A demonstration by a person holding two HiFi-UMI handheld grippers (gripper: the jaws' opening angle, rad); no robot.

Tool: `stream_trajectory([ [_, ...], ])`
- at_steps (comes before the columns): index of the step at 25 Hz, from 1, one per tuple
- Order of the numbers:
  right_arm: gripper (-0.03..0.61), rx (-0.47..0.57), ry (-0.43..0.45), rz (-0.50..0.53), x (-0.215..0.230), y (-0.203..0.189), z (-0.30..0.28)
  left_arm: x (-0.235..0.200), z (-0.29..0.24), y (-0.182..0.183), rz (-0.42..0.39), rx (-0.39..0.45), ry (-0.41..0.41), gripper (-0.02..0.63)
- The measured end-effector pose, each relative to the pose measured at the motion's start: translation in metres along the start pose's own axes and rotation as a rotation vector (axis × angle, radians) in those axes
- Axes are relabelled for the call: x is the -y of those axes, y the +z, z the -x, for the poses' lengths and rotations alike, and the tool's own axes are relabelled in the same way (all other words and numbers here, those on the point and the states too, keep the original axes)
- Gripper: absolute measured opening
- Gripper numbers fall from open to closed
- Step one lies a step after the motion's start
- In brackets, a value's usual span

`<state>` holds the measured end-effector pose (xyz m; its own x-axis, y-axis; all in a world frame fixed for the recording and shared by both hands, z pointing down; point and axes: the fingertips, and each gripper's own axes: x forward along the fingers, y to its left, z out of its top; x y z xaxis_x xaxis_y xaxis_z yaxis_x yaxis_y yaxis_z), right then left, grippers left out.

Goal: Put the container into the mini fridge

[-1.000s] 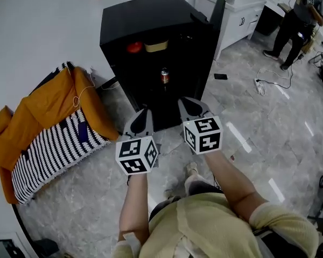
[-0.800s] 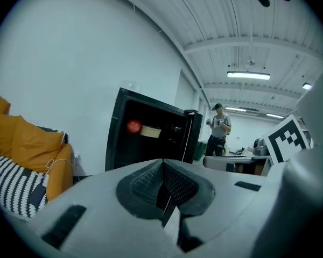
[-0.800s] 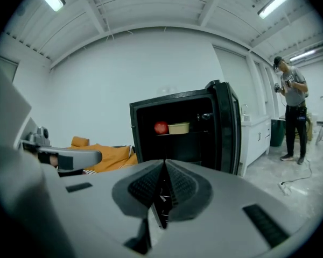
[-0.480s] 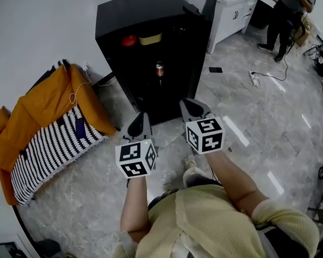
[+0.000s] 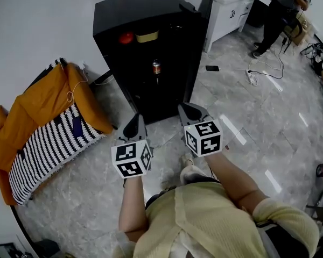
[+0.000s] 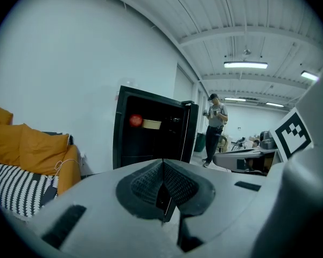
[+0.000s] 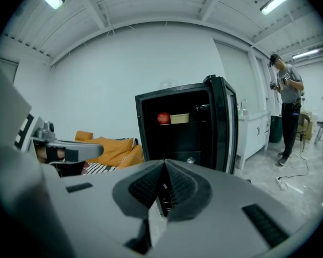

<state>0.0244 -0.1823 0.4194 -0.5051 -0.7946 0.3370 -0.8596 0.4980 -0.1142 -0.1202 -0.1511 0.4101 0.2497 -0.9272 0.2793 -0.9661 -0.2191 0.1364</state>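
The black mini fridge (image 5: 145,15) stands open against the white wall, its door (image 5: 205,4) swung to the right. On its top shelf sit a cream container (image 5: 147,36) and a red round thing (image 5: 126,37); a can (image 5: 156,67) stands on a lower shelf. The container (image 6: 152,124) and the container (image 7: 179,118) show in both gripper views. My left gripper (image 5: 134,127) and right gripper (image 5: 189,112) hover over the floor in front of the fridge, both shut with nothing between the jaws.
An orange and striped cushion pile (image 5: 43,128) lies left of the fridge. A white cabinet (image 5: 226,7) stands to the right. A person (image 5: 277,9) stands at the far right near cables (image 5: 264,74) and a phone (image 5: 211,67) on the marble floor.
The view has drawn back from the fridge: both grippers have come lower and nearer my body, the fridge shifted up-left in the frame. Jaws remain shut.
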Motion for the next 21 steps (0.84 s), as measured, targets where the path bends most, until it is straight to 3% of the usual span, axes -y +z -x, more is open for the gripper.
stream_trajectory([
  [21,0.029,-0.007,0.041,0.002,0.002,0.014,-0.014,-0.012,0.001,0.008,0.006,-0.009,0.024,0.023],
])
